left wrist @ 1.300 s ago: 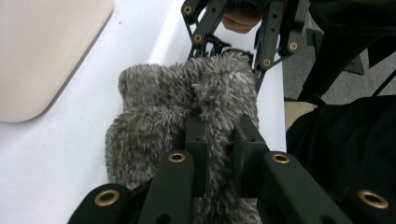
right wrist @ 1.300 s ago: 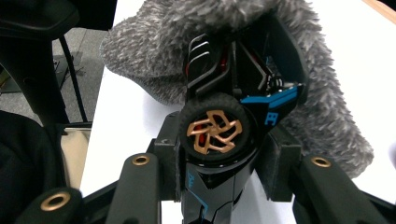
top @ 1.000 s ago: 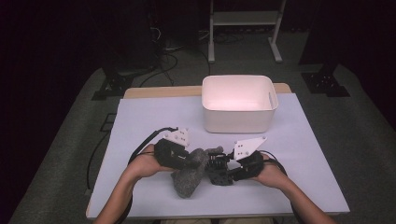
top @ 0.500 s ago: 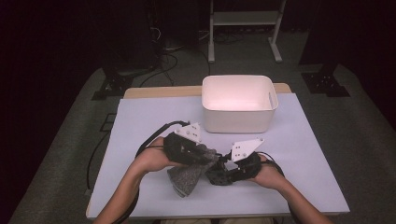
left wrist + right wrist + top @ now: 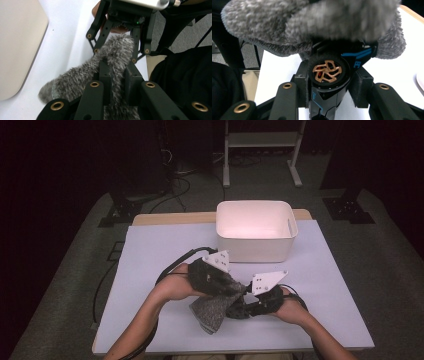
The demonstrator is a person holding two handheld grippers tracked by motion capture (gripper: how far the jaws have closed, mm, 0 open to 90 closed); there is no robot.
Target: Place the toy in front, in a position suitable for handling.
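The fuzzy grey cover (image 5: 212,309) looks soft and shaggy, like a little fur sock. It sits low in the middle of the high view, between the two hands, and one end hangs down toward the white tabletop (image 5: 150,250). In the left gripper view the fur (image 5: 115,65) runs up the middle of the frame.

The black tool (image 5: 328,75) is round at its end, with a copper swirl in the middle and blue marks on its side. It fills the lower middle of the right gripper view, and the fur lies over the top of it.

There is one cover, one black tool, one white tub and two grippers.

The left gripper (image 5: 210,272) has its jaws pinching the fur tight. The right gripper (image 5: 262,295) has its jaws gripping the black tool on both sides.

The white tub (image 5: 256,230) stands above the hands in the high view, well apart from them. Black cables (image 5: 175,262) curl on the tabletop at the left gripper. Nothing stands between the hands and the tub.
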